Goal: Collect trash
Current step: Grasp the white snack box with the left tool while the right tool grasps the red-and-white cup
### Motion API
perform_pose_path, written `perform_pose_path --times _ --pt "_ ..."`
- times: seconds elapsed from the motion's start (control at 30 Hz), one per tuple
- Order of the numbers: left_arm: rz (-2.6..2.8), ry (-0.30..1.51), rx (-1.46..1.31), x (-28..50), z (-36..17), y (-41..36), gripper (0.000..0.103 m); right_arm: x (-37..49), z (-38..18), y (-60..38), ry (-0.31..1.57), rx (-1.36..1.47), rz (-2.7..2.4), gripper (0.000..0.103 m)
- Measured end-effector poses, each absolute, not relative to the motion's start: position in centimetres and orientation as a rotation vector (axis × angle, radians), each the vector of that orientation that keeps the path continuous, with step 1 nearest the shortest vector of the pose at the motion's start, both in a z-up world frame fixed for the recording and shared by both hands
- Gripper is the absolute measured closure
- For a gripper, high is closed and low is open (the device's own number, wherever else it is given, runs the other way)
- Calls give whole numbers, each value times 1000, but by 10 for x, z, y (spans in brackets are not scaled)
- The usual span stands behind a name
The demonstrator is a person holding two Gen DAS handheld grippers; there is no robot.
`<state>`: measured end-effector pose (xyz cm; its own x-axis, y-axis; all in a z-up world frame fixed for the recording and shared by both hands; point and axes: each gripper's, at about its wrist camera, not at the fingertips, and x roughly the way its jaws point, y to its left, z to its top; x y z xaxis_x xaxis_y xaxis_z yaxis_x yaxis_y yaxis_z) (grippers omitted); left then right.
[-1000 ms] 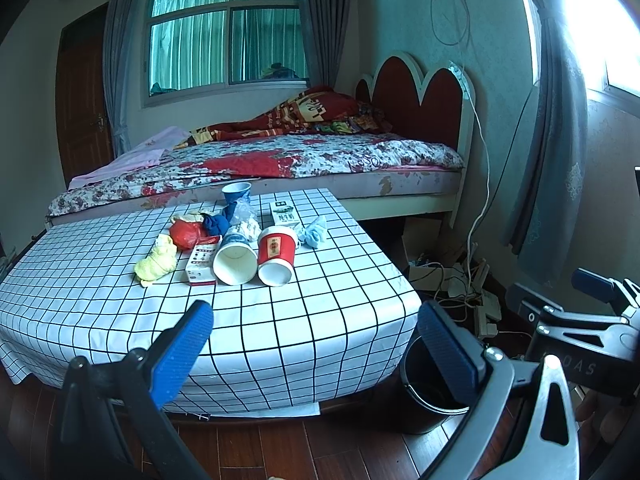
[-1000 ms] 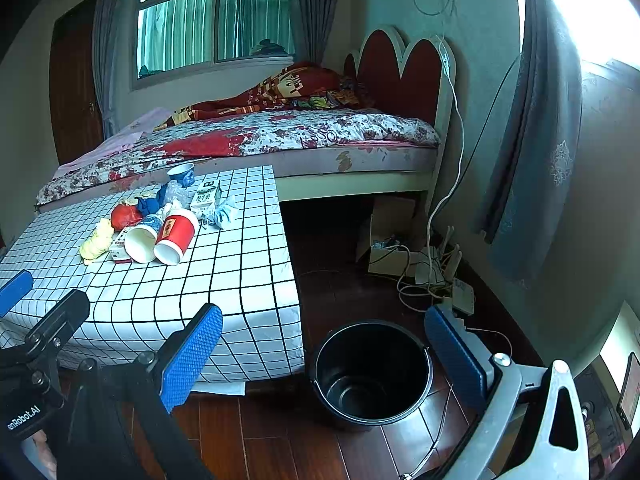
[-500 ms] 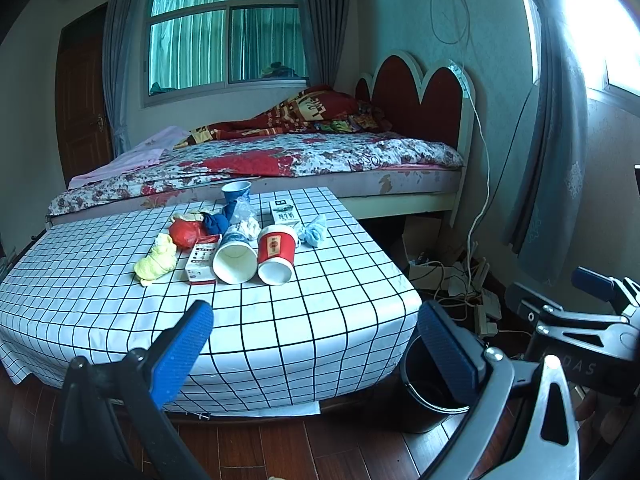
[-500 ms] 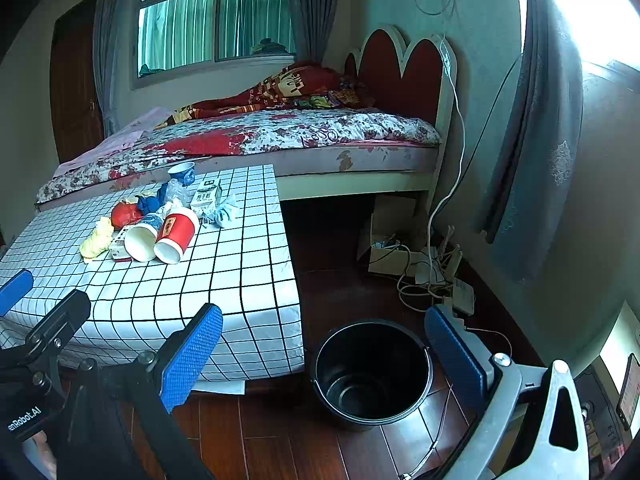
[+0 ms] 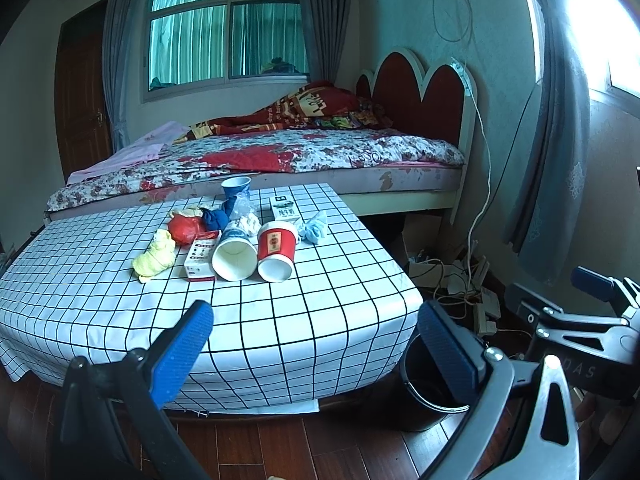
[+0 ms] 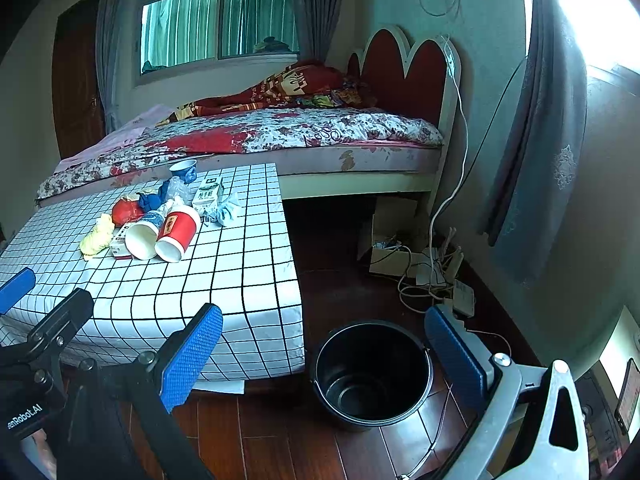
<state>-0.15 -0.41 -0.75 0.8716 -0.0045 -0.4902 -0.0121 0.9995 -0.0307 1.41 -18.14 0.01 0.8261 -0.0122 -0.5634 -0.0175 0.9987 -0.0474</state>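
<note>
Trash sits heaped mid-counter on the checked cloth: a red paper cup lying on its side, mouth toward us, touching a white paper cup on its left. A small red-and-white box lies just beside that, then a yellow wad, with a red wad and a blue wad behind. A milk carton and an upright blue cup stand toward the bed. Left gripper hangs short of the counter edge, fingers spread wide, nothing between them. Right gripper is likewise wide apart and empty, poised above the black bucket, which stands on the wooden floor just beside the counter corner.
</note>
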Motion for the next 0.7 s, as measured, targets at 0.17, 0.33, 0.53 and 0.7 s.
perform_pose_path --times 0.17,0.33,0.53,0.7 --pt "16 520 -28 3 -9 1 1 20 -3 -175 607 -59 17 1" --pt "48 557 -34 17 -16 18 1 34 -9 -163 620 -64 46 1" --pt "138 591 -55 34 -27 52 1 61 -21 -133 634 -85 138 1" --pt "202 612 -96 48 -40 95 1 91 -32 -94 650 -104 234 9"
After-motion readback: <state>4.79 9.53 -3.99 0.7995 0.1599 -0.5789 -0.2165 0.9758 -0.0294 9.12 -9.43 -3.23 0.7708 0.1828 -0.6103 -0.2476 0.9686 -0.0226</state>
